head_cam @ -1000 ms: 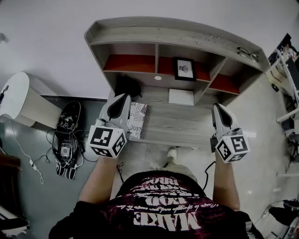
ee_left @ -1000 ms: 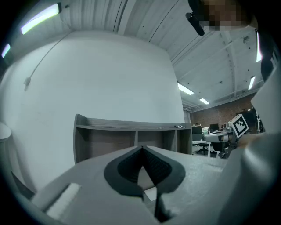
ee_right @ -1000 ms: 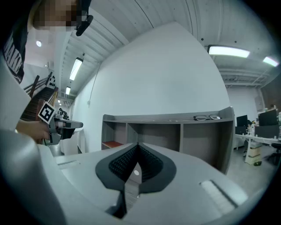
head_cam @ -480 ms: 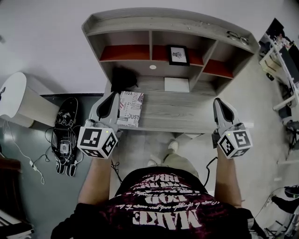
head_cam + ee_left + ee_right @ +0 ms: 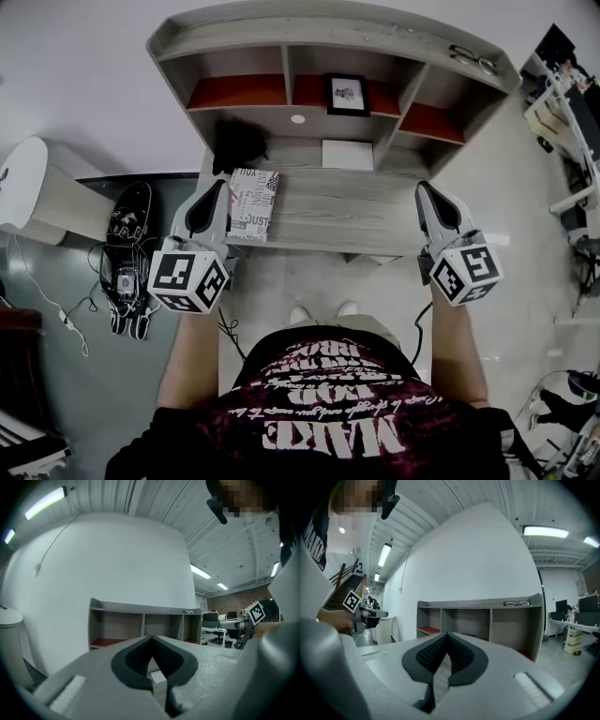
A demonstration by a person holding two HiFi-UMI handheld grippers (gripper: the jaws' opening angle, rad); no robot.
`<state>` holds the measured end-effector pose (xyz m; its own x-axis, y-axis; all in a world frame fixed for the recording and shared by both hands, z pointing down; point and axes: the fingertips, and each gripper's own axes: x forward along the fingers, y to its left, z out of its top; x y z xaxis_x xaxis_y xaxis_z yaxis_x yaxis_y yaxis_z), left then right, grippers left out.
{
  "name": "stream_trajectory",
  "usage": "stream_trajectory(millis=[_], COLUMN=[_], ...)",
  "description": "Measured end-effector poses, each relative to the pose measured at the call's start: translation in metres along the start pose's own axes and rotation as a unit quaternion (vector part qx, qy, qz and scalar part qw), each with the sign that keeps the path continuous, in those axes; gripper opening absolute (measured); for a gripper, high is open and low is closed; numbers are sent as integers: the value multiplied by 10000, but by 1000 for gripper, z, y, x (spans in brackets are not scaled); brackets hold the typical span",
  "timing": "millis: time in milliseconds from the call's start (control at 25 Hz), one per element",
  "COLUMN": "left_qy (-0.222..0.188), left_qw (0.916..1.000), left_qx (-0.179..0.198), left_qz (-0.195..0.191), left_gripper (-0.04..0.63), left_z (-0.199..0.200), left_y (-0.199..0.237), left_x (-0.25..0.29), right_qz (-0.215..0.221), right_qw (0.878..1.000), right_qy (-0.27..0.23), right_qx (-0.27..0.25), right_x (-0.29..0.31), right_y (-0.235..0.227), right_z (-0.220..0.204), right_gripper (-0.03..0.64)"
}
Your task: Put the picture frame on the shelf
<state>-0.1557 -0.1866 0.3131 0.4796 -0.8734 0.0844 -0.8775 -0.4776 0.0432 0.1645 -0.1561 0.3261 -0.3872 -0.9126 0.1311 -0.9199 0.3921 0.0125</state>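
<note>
So the frame (image 5: 346,95) looks to be on the shelf (image 5: 328,37) already: middle cubby, 12 o'clock from us, standing upright on the red board with its face toward us. We'd call the task pretty much done.

Both tools are at the near edge of the bench (image 5: 356,211), well apart from the frame. The left tool (image 5: 217,185) is at 9 o'clock and the right tool (image 5: 424,186) at 3 o'clock. Each has its jaws pressed together with nothing pinched between them.

What could go wrong from here, as we see it:

- We can't tell how firmly the frame stands or whether it leans on the back wall. If we bump the bench or shelf, it could tip forward out of the cubby.
- Reaching back in to "fix" it with closed jaws would only poke it, and a poke up high likely knocks it flat.
- The book (image 5: 253,203) lies just beside the left tool, at its 2 o'clock and close to the bench's front edge. A careless sideways swing could shove it off onto the floor.
- The glasses (image 5: 473,60) sit on top of the shelf at 1 o'clock, so a hard knock to the unit might send them sliding.

Honestly, the biggest risk looks like fiddling more.
</note>
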Motion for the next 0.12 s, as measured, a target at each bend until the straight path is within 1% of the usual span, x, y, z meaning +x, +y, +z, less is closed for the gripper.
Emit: stream_trajectory(millis=[120], left_qy=[2], left_qw=[10000], left_qx=[31], left_qz=[0], left_gripper=[5], left_z=[0], left_y=[-13], left_x=[11], right_qz=[162], right_qw=[9999], right_qy=[24], right_qx=[-21], right_x=[5], right_y=[-7], right_z=[-3], right_gripper=[26])
